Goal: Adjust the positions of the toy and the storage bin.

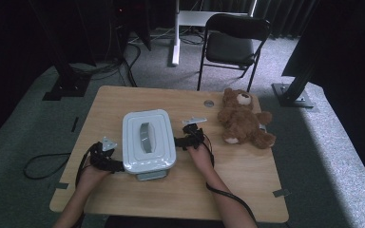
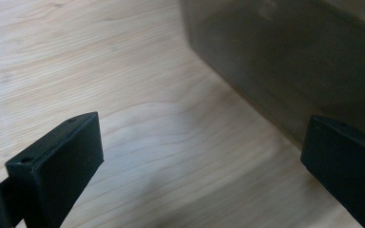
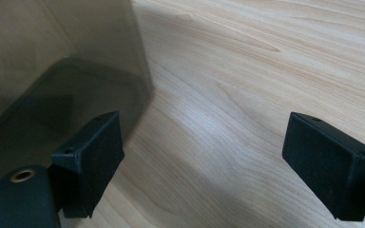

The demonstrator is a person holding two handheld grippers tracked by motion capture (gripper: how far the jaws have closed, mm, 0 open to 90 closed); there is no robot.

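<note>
Jaws apart on both grippers flanking the lidded box (image 1: 148,141), long axis running away from the person.

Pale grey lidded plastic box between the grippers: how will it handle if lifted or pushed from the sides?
The pale grey lidded plastic box looks rigid, so it probably won't flex. Its smooth walls may slip in the open left gripper and right gripper. Broad and low on the wooden table, it should slide, not tip.
</note>
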